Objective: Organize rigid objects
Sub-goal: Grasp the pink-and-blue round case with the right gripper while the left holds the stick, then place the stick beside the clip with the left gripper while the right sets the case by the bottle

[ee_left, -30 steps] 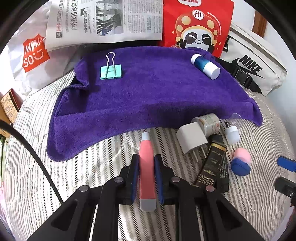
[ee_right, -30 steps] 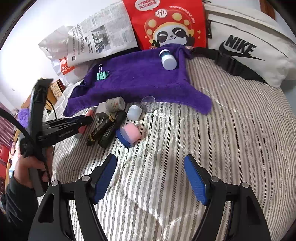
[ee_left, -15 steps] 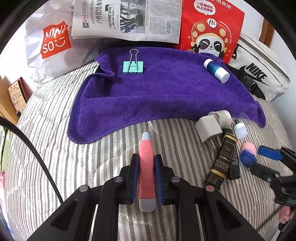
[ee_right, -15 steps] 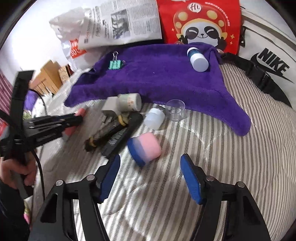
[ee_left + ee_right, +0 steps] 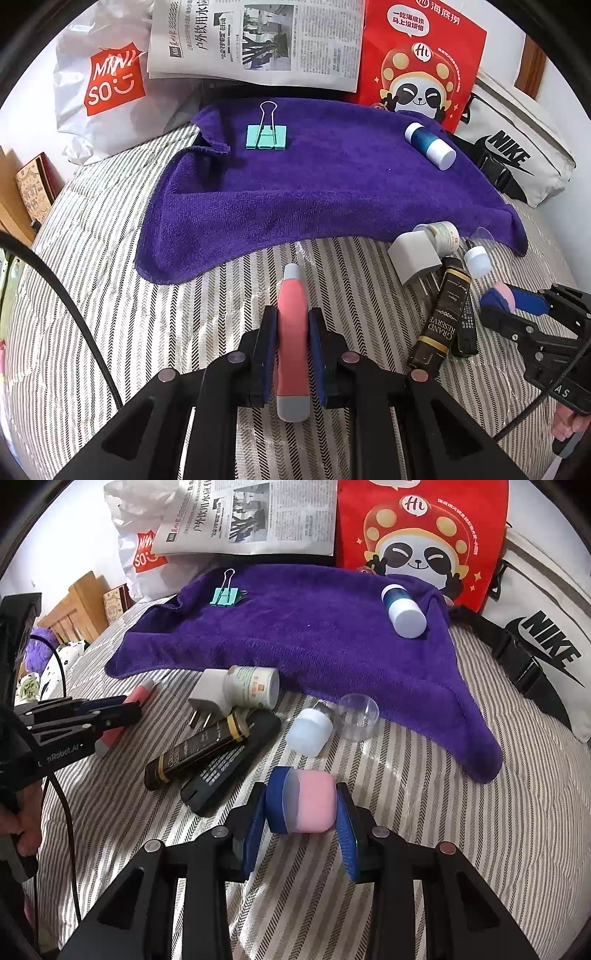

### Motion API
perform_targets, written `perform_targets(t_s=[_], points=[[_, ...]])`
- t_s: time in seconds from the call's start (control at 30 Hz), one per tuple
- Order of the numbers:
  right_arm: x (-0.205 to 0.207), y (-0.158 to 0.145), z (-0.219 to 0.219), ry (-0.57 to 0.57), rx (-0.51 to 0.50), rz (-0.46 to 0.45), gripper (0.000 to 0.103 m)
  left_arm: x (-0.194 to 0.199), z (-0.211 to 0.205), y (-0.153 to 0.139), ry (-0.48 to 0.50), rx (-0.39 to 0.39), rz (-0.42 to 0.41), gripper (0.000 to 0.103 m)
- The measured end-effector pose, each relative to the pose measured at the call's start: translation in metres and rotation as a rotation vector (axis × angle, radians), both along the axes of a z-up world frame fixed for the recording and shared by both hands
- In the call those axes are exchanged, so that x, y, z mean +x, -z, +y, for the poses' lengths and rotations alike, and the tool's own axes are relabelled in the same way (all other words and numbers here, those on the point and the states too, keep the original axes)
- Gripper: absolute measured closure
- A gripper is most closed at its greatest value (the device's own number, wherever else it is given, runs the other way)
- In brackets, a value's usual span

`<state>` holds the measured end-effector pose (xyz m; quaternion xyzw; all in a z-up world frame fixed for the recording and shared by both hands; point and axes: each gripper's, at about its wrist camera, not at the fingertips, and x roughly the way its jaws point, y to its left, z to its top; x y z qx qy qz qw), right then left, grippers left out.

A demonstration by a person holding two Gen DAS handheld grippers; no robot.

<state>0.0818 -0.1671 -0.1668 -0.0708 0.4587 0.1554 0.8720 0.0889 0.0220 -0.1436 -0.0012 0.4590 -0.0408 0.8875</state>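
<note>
My left gripper (image 5: 292,325) is shut on a pink pen-shaped tool (image 5: 292,332) with grey ends, held above the striped bed just short of the purple towel (image 5: 317,192). A teal binder clip (image 5: 266,136) and a blue bottle with a white cap (image 5: 430,146) lie on the towel. My right gripper (image 5: 301,808) has its blue pads on both sides of a pink and blue case (image 5: 304,800); the jaws look closed onto it. The case also shows in the left wrist view (image 5: 496,295).
Beside the case lie a white plug adapter (image 5: 208,696), a cream jar (image 5: 255,686), two dark tubes (image 5: 207,749), a small white cap (image 5: 309,731) and a clear cup (image 5: 358,716). Newspaper (image 5: 258,37), a red panda bag (image 5: 421,62) and a Nike bag (image 5: 517,155) line the back.
My right gripper has moved forward and down around the pink and blue case and its jaws have narrowed onto it. My left gripper has drawn back from the towel, still holding the pink tool.
</note>
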Motion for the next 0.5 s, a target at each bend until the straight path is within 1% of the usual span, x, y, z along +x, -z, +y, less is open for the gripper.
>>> perform_targets(t_s=[0.07,0.3,0.43,0.5], points=[[-0.0018,0.0011,0.0020,-0.002,-0.012,-0.015,0.067,-0.0004,-0.0007,0.0002,-0.001,0.003,-0.005,0.086],[-0.0079,0.0046,0.0018,0.042,0.006,-0.065,0.066,-0.0054,-0.0023,0.0007,-0.006,0.005,-0.030,0.086],[-0.0053,0.0017,-0.0023,0.050,0.028,-0.014,0.067,-0.0065,-0.0040,-0.0012,0.001,0.016,-0.008,0.086],[-0.0071,0.0032,-0.0026,0.049,0.033,-0.030,0.067,-0.0069,-0.0058,-0.0007,-0.003,0.027,-0.020,0.086]])
